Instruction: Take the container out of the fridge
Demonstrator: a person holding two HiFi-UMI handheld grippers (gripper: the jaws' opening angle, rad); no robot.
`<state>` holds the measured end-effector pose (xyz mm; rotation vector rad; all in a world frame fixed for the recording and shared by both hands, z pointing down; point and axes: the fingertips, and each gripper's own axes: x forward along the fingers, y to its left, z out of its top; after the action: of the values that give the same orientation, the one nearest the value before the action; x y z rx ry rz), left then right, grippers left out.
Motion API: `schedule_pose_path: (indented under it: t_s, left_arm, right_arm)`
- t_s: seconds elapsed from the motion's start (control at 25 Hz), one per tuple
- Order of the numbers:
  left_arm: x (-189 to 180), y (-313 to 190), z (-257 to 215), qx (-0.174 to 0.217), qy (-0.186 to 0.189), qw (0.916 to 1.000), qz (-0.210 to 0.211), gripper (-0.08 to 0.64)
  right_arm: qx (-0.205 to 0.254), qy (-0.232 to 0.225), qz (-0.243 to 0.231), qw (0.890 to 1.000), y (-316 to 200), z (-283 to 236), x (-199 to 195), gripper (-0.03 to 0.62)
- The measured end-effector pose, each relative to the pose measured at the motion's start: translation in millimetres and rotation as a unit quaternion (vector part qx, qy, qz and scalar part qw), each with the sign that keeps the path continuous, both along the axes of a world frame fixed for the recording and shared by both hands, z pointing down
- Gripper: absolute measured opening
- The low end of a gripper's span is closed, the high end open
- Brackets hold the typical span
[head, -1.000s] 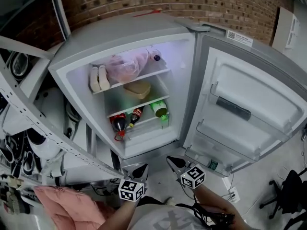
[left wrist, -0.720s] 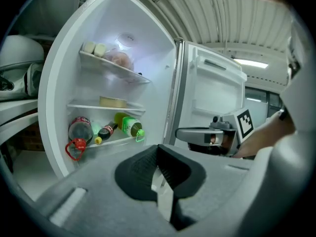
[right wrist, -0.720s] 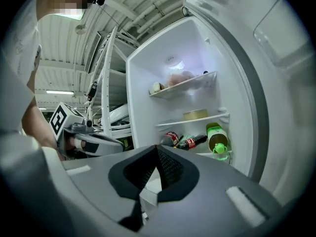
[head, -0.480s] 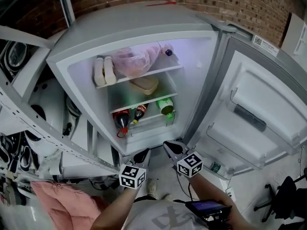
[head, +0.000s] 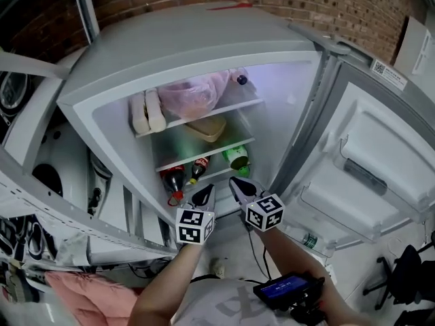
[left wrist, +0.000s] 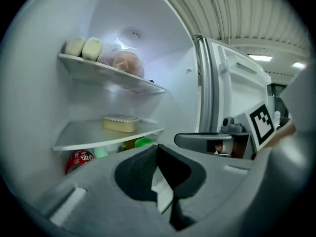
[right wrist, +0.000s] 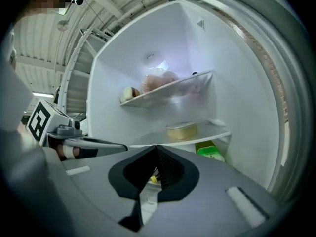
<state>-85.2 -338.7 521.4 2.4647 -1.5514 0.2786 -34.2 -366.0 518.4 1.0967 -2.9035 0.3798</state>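
The fridge (head: 204, 49) stands open. A pale yellow lidded container (head: 207, 129) lies on its middle shelf, also seen as the container (left wrist: 119, 123) in the left gripper view and the container (right wrist: 181, 130) in the right gripper view. My left gripper (head: 206, 191) is shut and empty, just in front of the bottom shelf. My right gripper (head: 238, 184) is beside it, shut and empty too. Both point into the fridge, below the container and apart from it. The left gripper (left wrist: 157, 147) and right gripper (right wrist: 157, 148) show jaws pressed together.
A pink bag (head: 194, 94) and two pale rolls (head: 147, 111) fill the top shelf. Cola bottles (head: 175, 178) and a green bottle (head: 237, 157) lie on the bottom shelf. The door (head: 370, 175) hangs open to the right. A metal rack (head: 41, 182) stands at the left.
Both grippers have risen and moved forward, from the floor in front of the fridge up to its bottom shelf. The head view has come closer to the fridge.
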Motion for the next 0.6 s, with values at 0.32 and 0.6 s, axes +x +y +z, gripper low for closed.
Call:
schedule_pose_path:
  t_s: [0.32, 0.6]
  left_arm:
    - [-21, -69, -12, -0.002, -0.021, 0.9988, -0.043, 0.005]
    - [-33, -107, -20, -0.014, -0.010, 0.9975, -0.068, 0.005]
  right_arm:
    - [0.012, 0.009, 0.032, 0.999, -60, -26, -17, 0.008]
    - [0.004, 0.023, 0.051, 0.998, -102, -38, -28, 0.009]
